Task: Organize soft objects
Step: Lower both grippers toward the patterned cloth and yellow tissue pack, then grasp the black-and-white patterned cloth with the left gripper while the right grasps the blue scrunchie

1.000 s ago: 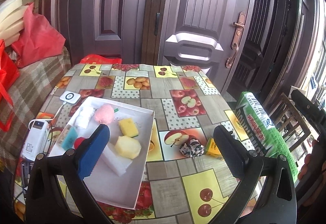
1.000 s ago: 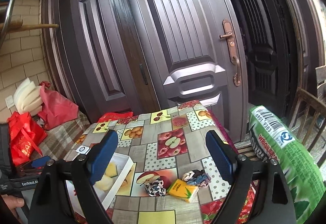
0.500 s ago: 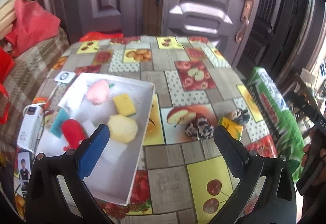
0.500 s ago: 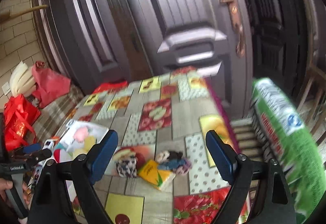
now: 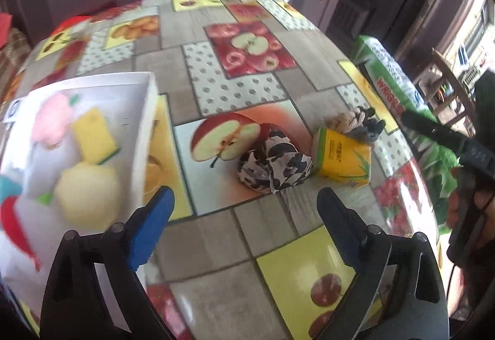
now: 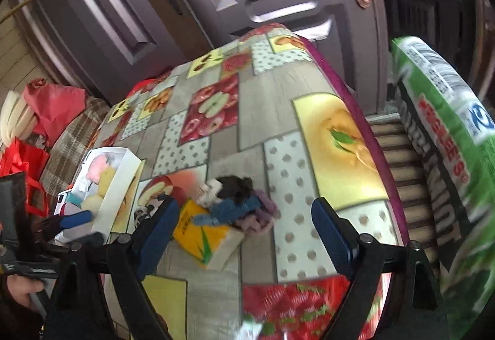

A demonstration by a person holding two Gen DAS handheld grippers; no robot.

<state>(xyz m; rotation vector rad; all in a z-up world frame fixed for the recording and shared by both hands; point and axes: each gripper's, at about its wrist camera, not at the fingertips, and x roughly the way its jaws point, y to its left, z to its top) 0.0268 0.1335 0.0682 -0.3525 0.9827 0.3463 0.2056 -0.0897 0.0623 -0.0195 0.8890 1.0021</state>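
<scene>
The left gripper (image 5: 246, 210) hangs over the table, its jaws wide but closing, with nothing between them. Just beyond lies a black-and-white cloth bundle (image 5: 273, 165), touching a yellow tissue pack (image 5: 342, 157). The right gripper (image 6: 244, 216) is wide open and empty above a pile of hair ties (image 6: 238, 200). The white tray (image 5: 145, 135) already holds several sponges and soft pieces. I judge these three things are still left to move.

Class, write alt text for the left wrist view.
The left gripper, fingers closing on nothing, hangs over a fruit-print table before a black-and-white cloth and yellow pack. A white tray of soft toys sits left.
</scene>
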